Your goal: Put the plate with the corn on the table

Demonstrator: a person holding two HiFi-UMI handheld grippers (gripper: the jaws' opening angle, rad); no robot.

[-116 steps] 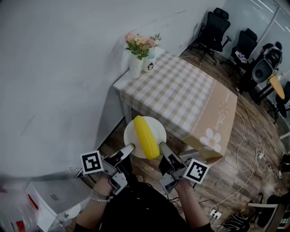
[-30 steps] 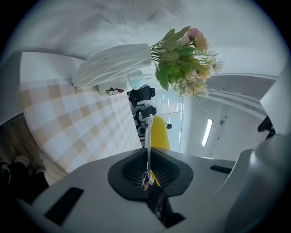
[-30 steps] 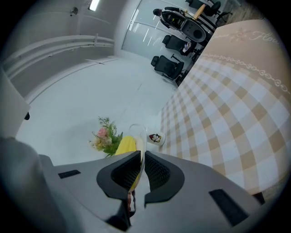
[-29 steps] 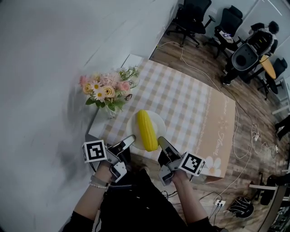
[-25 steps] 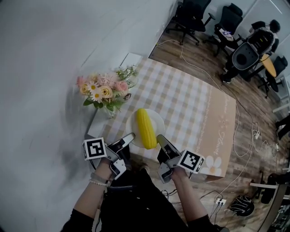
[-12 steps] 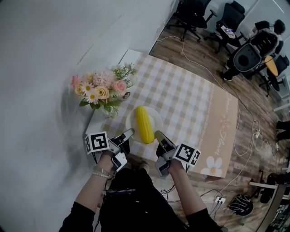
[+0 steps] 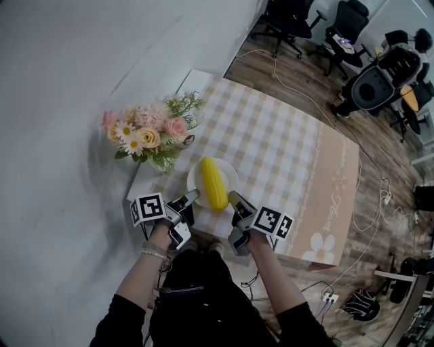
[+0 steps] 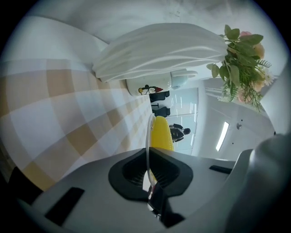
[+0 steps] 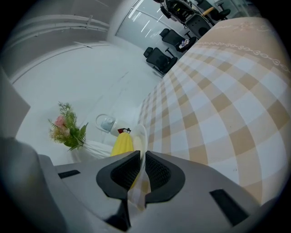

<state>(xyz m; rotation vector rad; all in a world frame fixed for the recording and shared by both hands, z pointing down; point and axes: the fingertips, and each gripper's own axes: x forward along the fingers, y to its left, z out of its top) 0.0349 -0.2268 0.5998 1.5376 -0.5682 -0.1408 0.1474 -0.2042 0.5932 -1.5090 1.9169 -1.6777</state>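
A white plate (image 7: 231, 173) carrying a yellow corn cob (image 7: 213, 183) is over the near left corner of the checked table (image 7: 285, 146). My left gripper (image 7: 188, 198) is shut on the plate's left rim, and my right gripper (image 7: 232, 198) is shut on its right rim. In the left gripper view the plate (image 8: 148, 136) runs edge-on between the pads of the left gripper (image 8: 148, 170), with the corn (image 8: 161, 134) behind. In the right gripper view the right gripper (image 9: 142, 170) pinches the rim (image 9: 140, 136) beside the corn (image 9: 122, 144). Whether the plate touches the cloth I cannot tell.
A white vase of flowers (image 7: 146, 132) stands just left of the plate, with a white mug (image 8: 157, 85) by it. The cloth hangs down over the table's right side (image 7: 329, 203). Office chairs (image 7: 288, 20) and floor cables (image 7: 376, 203) lie beyond.
Both grippers have carried the plate from over the floor, short of the table, forward to over the table's near left corner. The grip on both rims is unchanged.
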